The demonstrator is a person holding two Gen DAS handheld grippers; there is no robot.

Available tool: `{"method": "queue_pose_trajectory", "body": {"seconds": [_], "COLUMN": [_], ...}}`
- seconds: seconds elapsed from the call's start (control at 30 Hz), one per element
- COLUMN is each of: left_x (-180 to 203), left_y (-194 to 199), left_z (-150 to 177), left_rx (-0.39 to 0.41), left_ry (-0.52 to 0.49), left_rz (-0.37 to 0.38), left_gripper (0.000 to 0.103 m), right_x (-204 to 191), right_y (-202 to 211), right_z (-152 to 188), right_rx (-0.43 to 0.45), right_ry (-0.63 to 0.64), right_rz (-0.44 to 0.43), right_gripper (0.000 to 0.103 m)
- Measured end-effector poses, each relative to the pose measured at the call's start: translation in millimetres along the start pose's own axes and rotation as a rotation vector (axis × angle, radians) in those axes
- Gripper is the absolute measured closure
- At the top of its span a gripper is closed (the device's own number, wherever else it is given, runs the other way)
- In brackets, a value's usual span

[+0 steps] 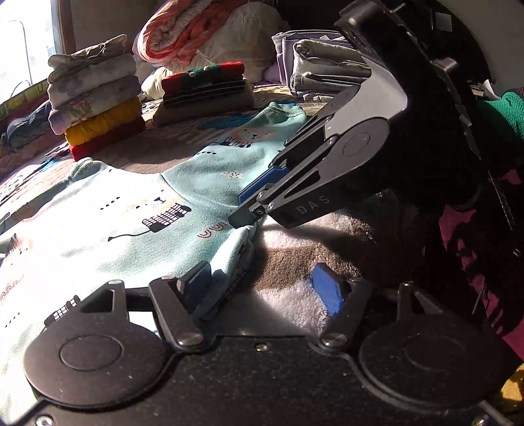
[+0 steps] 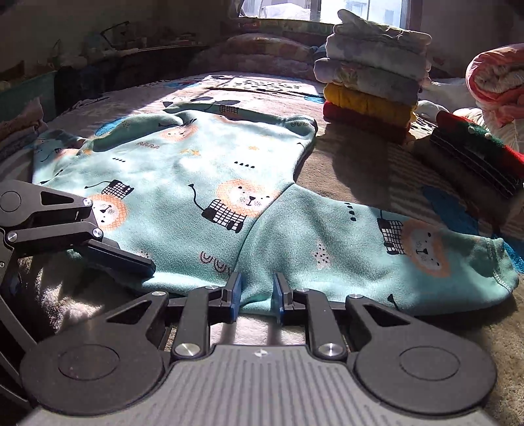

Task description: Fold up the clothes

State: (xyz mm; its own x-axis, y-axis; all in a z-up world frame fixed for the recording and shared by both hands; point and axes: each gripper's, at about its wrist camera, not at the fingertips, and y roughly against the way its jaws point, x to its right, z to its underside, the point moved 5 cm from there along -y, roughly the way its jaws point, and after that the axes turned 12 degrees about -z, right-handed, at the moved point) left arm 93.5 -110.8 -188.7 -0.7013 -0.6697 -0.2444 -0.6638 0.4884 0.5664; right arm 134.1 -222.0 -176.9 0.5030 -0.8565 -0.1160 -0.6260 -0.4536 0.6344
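A teal lion-print top [image 2: 203, 170] lies flat on the bed blanket, one sleeve [image 2: 409, 249] stretched out to the right. My right gripper [image 2: 256, 295] is shut on the top's near hem, which bunches between its blue pads. In the left wrist view the right gripper [image 1: 249, 213] comes down from the upper right onto that same edge of the top [image 1: 131, 222]. My left gripper [image 1: 262, 285] stands open. Its left finger [image 1: 196, 281] touches the garment's folded edge and its right finger [image 1: 327, 288] rests over the bare blanket. From the right wrist view, the left gripper [image 2: 118, 259] sits at the hem, far left.
A tall stack of folded clothes [image 2: 373, 75] stands behind the top, with a red-and-green folded pile [image 2: 475, 154] beside it. A grey folded pile [image 1: 327, 65] and a rolled pink-orange blanket [image 1: 196, 29] lie further back. Brown fleece blanket [image 1: 311, 249] shows near the grippers.
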Motion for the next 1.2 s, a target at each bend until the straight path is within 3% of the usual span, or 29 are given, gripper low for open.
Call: {"method": "queue_pose_trajectory", "body": {"seconds": [0.17, 0.23, 0.3, 0.4, 0.57, 0.63, 0.7, 0.77, 0.8, 0.83, 0.87, 0.93, 1.03, 1.1, 1.2], "left_x": [-7.0, -8.9, -6.1, -7.4, -10.8, -8.4, -5.0, -1.5, 0.2, -0.3, -3.2, -8.1, -13.3, -11.3, -2.9], "left_y": [10.8, 10.0, 1.4, 4.4, 10.8, 2.5, -3.3, -8.0, -10.3, -9.4, -5.6, 0.1, 0.4, -7.8, -17.0], "left_z": [-8.8, -10.7, -4.7, -7.2, -13.8, -13.0, -10.6, -8.2, -7.1, -8.1, -10.5, -14.9, -19.1, -16.7, -8.9], "left_rx": [0.038, 0.045, -0.002, 0.015, 0.065, 0.050, 0.013, -0.024, -0.043, -0.051, -0.040, 0.006, 0.053, 0.015, -0.030], "left_ry": [0.028, 0.051, 0.045, 0.053, 0.079, 0.081, 0.057, 0.027, 0.012, 0.010, 0.021, 0.046, 0.101, 0.116, 0.057], "left_rz": [0.002, 0.006, 0.021, 0.025, 0.024, 0.024, 0.033, 0.041, 0.045, 0.051, 0.059, 0.047, 0.035, 0.063, 0.042], "left_gripper": [0.035, 0.035, 0.035, 0.034, 0.034, 0.034, 0.031, 0.026, 0.026, 0.026, 0.026, 0.026, 0.026, 0.026, 0.025], "right_x": [-14.0, -4.0, -2.1, -4.6, 28.0, 42.3, 67.4, 93.9, 103.7, 108.5, 113.4, 123.3, 144.5, 155.6, 181.0], "right_y": [15.2, -3.4, -2.6, 14.1, 38.7, 34.6, 23.4, 26.2, 32.7, 41.4, 50.1, 63.6, 60.4, 49.4, 25.6], "right_z": [-8.6, 6.5, 10.8, 10.9, 5.1, 6.5, 17.0, 29.4, 32.0, 29.8, 27.7, 23.3, 12.3, 7.8, 11.2], "right_rx": [0.105, -0.021, -0.015, -0.034, 0.144, 0.182, 0.158, 0.154, 0.173, 0.210, 0.248, 0.310, 0.300, 0.271, 0.130], "right_ry": [0.024, 0.003, 0.009, 0.070, -0.090, -0.147, -0.258, -0.364, -0.402, -0.412, -0.422, -0.450, -0.439, -0.421, -0.453], "right_rz": [0.004, 0.034, 0.027, 0.073, 0.112, 0.123, 0.165, 0.224, 0.244, 0.253, 0.262, 0.269, 0.305, 0.288, 0.324], "right_gripper": [0.081, 0.082, 0.082, 0.082, 0.081, 0.081, 0.082, 0.101, 0.103, 0.102, 0.092, 0.089, 0.085, 0.085, 0.089]}}
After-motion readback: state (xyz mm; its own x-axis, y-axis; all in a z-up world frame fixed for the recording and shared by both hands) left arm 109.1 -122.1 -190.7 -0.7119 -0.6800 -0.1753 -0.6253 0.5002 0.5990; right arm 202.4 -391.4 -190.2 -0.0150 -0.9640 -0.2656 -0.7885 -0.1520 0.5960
